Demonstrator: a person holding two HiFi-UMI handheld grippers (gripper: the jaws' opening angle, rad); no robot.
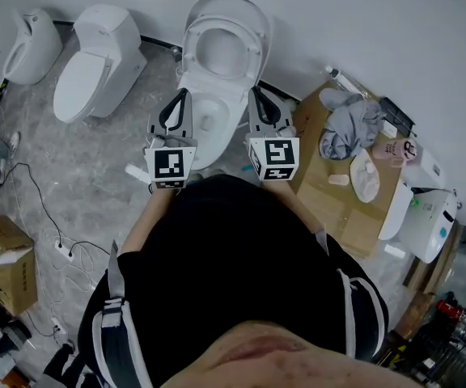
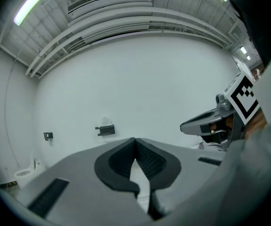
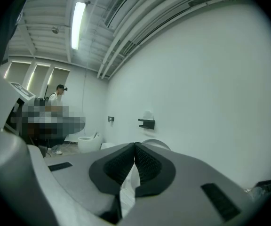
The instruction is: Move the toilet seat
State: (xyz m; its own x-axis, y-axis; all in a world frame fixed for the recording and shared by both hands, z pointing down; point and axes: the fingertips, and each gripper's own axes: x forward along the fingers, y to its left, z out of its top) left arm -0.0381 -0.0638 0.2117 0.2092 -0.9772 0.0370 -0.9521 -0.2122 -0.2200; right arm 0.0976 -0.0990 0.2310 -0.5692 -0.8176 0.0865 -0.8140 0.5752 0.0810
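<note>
Currently the toilet seat [image 1: 254,55] stands raised, tilted back with its lid against the white wall directly behind the toilet bowl [image 1: 186,87], and neither gripper touches it. The left gripper [image 1: 182,94] hovers over the bowl's left rim, its tip short of the seat; its own view shows the left gripper [image 2: 135,140] with both dark ribbed pads meeting at the tip, jaws closed on nothing. The right gripper [image 1: 255,94] hovers over the bowl's right rim, level with its partner; the right gripper [image 3: 135,145] likewise shows its pads pressed together and empty (only a pale sliver of what lies beyond shows through the gap below the tips). Both gripper views point up at the wall behind the bowl, where a small dark bracket [image 3: 146,123] is mounted. Left of the bowl stands a second toilet [image 1: 95,59] with its lid down, and further left a third white fixture [image 1: 31,45]. Right of the bowl lies a cardboard sheet [image 1: 330,192] carrying a grey cloth [image 1: 350,124]. Well to the left of the bowl and nearer the person, a cardboard box [image 1: 6,261] sits on the grey floor beside loose cables [image 1: 47,217].
</note>
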